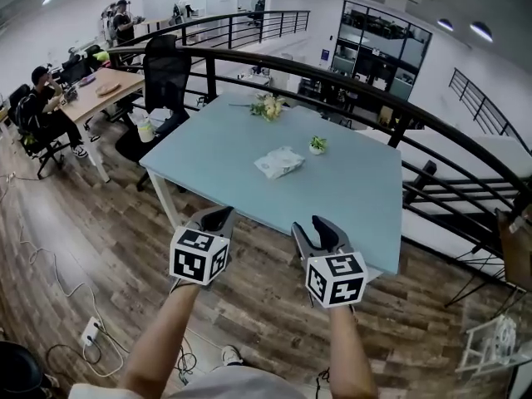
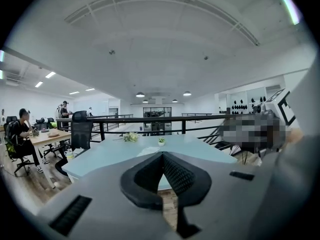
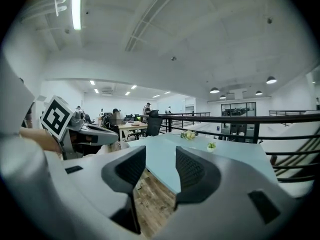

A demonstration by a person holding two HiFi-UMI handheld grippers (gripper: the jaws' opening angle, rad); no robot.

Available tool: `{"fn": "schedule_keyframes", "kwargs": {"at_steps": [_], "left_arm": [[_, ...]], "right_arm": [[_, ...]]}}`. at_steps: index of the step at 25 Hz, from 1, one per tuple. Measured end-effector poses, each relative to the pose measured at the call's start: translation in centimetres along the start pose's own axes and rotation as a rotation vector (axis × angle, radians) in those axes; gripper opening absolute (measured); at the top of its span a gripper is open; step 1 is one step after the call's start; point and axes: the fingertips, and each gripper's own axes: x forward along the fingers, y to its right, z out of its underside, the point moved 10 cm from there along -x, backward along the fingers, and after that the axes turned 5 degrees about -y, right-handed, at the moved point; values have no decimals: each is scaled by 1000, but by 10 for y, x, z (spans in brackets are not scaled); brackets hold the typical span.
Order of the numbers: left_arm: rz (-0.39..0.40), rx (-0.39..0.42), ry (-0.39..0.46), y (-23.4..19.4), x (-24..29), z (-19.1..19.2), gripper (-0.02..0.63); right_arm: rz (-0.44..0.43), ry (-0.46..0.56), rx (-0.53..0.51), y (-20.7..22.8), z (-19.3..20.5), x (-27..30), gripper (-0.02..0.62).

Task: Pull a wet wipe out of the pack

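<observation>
Wet wipe pack (image 1: 278, 163) lies flat near the middle of the table (image 1: 366, 202), long axis diagonal, near-left to far-right, well ahead of both grippers. Small pot (image 1: 317, 149) beside it holds a green plant. Left gripper (image 1: 218, 217): jaws pressed together, empty. Right gripper (image 1: 321, 225): jaws spread, empty.

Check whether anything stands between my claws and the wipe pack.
Nothing visible does: only bare pale-blue tabletop lies between the left claw, the right claw and the white crinkled plastic wipe pack.

Potted plant (image 1: 317, 145), flower bunch (image 1: 268, 106), black chair (image 1: 166, 69)
</observation>
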Motion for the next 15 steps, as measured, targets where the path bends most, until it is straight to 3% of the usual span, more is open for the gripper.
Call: {"fn": "schedule_keyframes", "kwargs": {"at_steps": [7, 15], "left_arm": [[52, 28, -6, -38, 20, -9, -7], [61, 53, -1, -68, 25, -11, -8]], "right_arm": [[37, -18, 31, -12, -13, 33, 206], [82, -26, 57, -26, -20, 53, 247]]}}
